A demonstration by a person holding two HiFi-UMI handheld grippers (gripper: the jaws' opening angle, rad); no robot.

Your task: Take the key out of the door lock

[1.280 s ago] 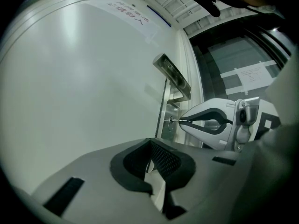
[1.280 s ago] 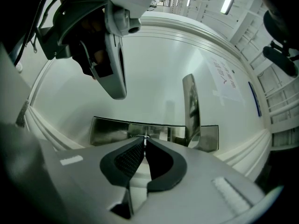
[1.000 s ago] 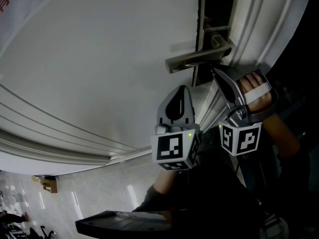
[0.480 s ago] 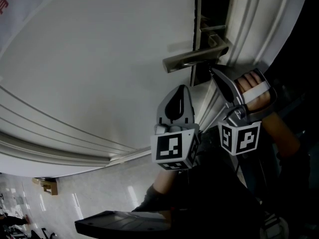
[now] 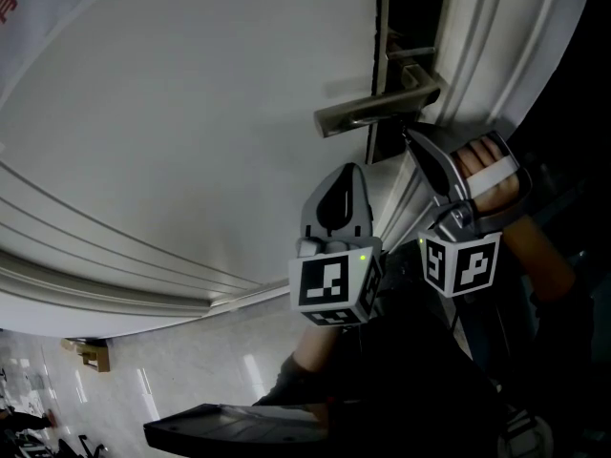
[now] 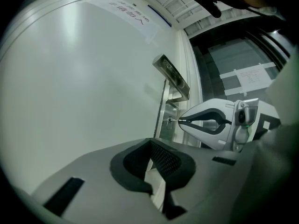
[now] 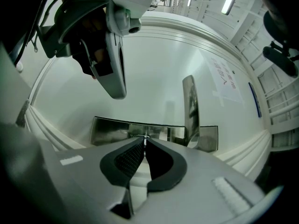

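Two grey plastic tools with black-and-white marker cubes sit nearest the head camera, side by side under the door handle. The left gripper point(image 5: 349, 172) point(image 6: 151, 144) point(image 7: 118, 95) has its dark ribbed pads pressed together at the tips with nothing between them. It points at the bare door panel, apart from the lock. Just to its right, a hand point(image 5: 492, 175) wraps the right gripper point(image 5: 412, 139) point(image 6: 183, 121) point(image 7: 145, 141), whose jaws are pinched on the small silver metal key point(image 6: 173, 120) point(image 7: 145, 135). The key sits in the keyhole, its thin head clamped edge-on between the pad tips; the head view does not show it. Behind it lies the tall brushed-steel lock plate point(image 5: 410, 17) point(image 6: 163, 111) point(image 7: 112, 129), fixed near the door's edge. Beside the keyhole on that plate, the straight brushed-steel lever handle point(image 5: 372, 113) point(image 6: 172, 74) point(image 7: 190, 106) juts out over the panel. The plate is set in a smooth white door point(image 5: 191, 113) point(image 6: 84, 92) point(image 7: 154, 73) ringed by raised mouldings. Farther along the door a white paper notice point(image 6: 128, 9) point(image 7: 225, 78) with dark print is stuck on it; the print is too small to read. Past the door's edge in the head view a glossy pale floor point(image 5: 191, 370) shows
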